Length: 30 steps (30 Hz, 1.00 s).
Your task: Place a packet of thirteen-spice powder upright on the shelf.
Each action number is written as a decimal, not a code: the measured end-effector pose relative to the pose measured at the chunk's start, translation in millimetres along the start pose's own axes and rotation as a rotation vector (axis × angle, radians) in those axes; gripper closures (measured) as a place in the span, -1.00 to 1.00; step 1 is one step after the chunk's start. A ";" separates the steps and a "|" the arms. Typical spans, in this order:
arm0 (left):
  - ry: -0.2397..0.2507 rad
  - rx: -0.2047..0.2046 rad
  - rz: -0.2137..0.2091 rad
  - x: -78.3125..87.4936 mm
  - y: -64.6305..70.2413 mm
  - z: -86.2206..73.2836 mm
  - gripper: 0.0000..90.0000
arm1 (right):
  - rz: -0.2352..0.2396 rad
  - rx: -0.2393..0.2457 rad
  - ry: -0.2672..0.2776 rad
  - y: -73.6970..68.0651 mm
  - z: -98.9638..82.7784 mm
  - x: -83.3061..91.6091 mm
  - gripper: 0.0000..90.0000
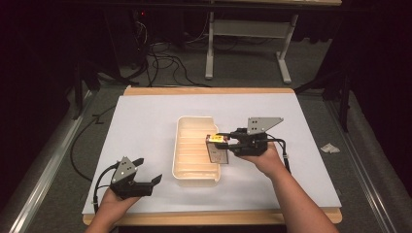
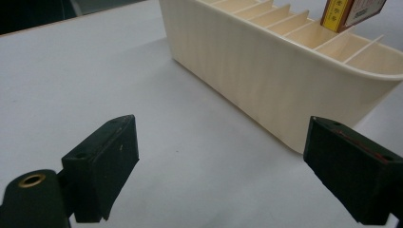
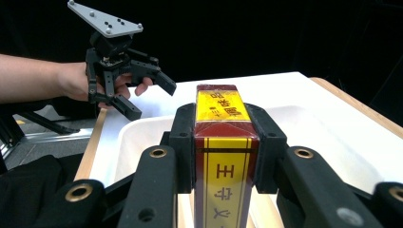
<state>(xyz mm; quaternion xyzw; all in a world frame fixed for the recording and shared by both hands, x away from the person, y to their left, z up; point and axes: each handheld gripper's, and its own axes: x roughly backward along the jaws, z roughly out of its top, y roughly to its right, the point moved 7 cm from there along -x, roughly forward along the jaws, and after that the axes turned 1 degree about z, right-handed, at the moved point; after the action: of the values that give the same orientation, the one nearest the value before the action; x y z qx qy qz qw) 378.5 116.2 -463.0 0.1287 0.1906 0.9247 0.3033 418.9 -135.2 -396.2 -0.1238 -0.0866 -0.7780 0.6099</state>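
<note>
Your right tongs [image 1: 219, 139] are pinching a red and yellow box [image 1: 217, 149], one black pad pressed to each of its long sides, as the right gripper view shows plainly with the box [image 3: 223, 161] running straight out between the jaws. In the high view you hold it above the right-hand part of the cream tray [image 1: 183, 145], over its ribbed compartments and close to the right rim; whether its lower end touches the tray floor cannot be told. Your left tongs [image 1: 149, 171] are spread wide with nothing between them (the left gripper view shows bare white surface in the gap), and they sit low near the front left of the table [image 1: 145, 116], just beside the tray's near left corner but clear of it. From that view the tray's wall [image 2: 266, 90] rises ahead and to the right, its dividers visible along the top, with the box [image 2: 349, 12] poking in at the upper right edge. The white sheet covers the table, whose wooden edge shows at front and back.
</note>
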 end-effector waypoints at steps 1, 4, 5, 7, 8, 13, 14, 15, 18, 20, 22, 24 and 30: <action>-0.001 -0.001 0.000 -0.1 0.0 -0.1 -0.74 | 0.000 -0.003 0.003 -0.4 0.1 -1.1 0.53; 0.000 0.000 0.000 -0.3 0.2 -0.2 -0.74 | 0.005 0.009 0.003 -0.7 0.5 -5.2 0.53; -0.001 0.001 -0.001 -0.3 0.4 -0.3 -0.74 | 0.006 0.009 0.004 -0.7 0.5 -6.5 0.53; -0.001 0.002 -0.001 -0.3 0.4 -0.4 -0.74 | 0.009 0.009 0.006 -0.4 0.5 -9.0 0.53; -0.002 0.002 -0.001 -0.4 0.3 -0.4 -0.74 | 0.009 0.009 0.006 -0.4 0.5 -9.0 0.53; -0.004 0.000 0.000 -0.4 -0.2 -0.8 -0.73 | 0.019 0.007 0.006 0.4 -0.3 -16.2 0.53; -0.004 0.000 0.000 -0.4 -0.2 -0.8 -0.73 | 0.019 0.007 0.006 0.4 -0.3 -16.2 0.53; -0.004 -0.001 0.001 -0.5 -0.4 -0.8 -0.73 | 0.021 0.009 0.005 0.4 -0.2 -18.1 0.53; -0.003 -0.001 0.001 -0.3 -0.6 -0.5 -0.73 | 0.024 0.012 0.002 0.6 0.1 -20.3 0.53; -0.004 -0.002 0.001 -0.4 -0.6 -0.7 -0.73 | 0.023 0.010 0.006 0.6 0.5 -22.5 0.53; -0.005 0.000 0.000 -0.5 -0.4 -0.8 -0.73 | 0.027 0.017 -0.006 0.4 0.7 -24.3 0.53; -0.006 -0.001 0.000 -0.6 -0.4 -1.0 -0.73 | 0.026 0.025 -0.006 0.0 2.0 -27.0 0.53; -0.006 0.001 0.000 -0.6 -0.3 -1.0 -0.73 | 0.036 0.037 -0.005 -1.9 6.3 -35.6 0.53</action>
<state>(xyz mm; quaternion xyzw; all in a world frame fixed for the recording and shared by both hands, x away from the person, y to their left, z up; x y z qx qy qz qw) 378.7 115.8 -464.0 0.1314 0.1899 0.9243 0.3038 425.6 -99.9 -400.7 -0.1162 -0.1001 -0.7648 0.6258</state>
